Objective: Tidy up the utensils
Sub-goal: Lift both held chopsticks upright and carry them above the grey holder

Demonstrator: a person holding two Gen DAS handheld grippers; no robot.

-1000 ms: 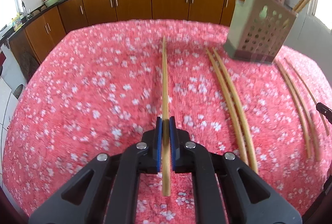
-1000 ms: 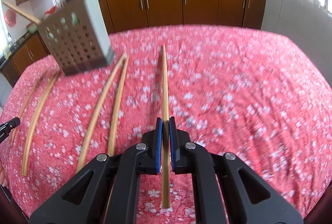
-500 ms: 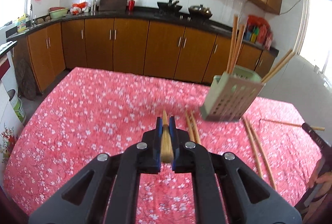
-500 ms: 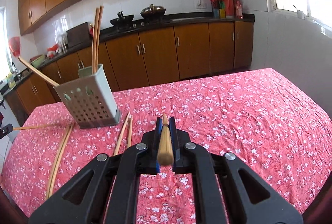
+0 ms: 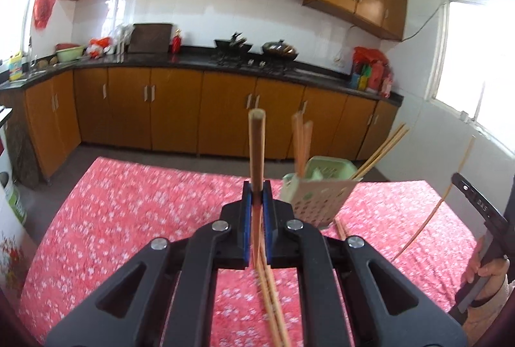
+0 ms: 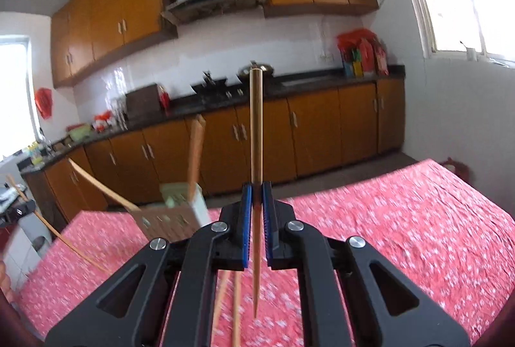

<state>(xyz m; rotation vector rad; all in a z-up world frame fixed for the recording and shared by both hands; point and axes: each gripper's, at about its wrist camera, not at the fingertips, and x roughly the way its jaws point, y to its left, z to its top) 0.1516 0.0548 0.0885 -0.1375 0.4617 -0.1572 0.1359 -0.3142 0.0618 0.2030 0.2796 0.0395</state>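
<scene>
I am carrying one chopstick in each tong: left gripper (image 5: 256, 196) is clamping a chopstick (image 5: 256, 147), right gripper (image 6: 256, 199) another chopstick (image 6: 256, 134). Next I judge both need tipping into the perforated holder (image 5: 317, 199), standing ahead between them.

Left tool (image 5: 257, 202): matte black angular linkage arms with triangular cut-outs, four silver round screws, blue ribbed pads (image 5: 246, 218). Right tool (image 6: 257, 205): identical black frame, silver screws, blue pads. Hand (image 5: 489, 273), lower right of frame: pale cuff.
</scene>
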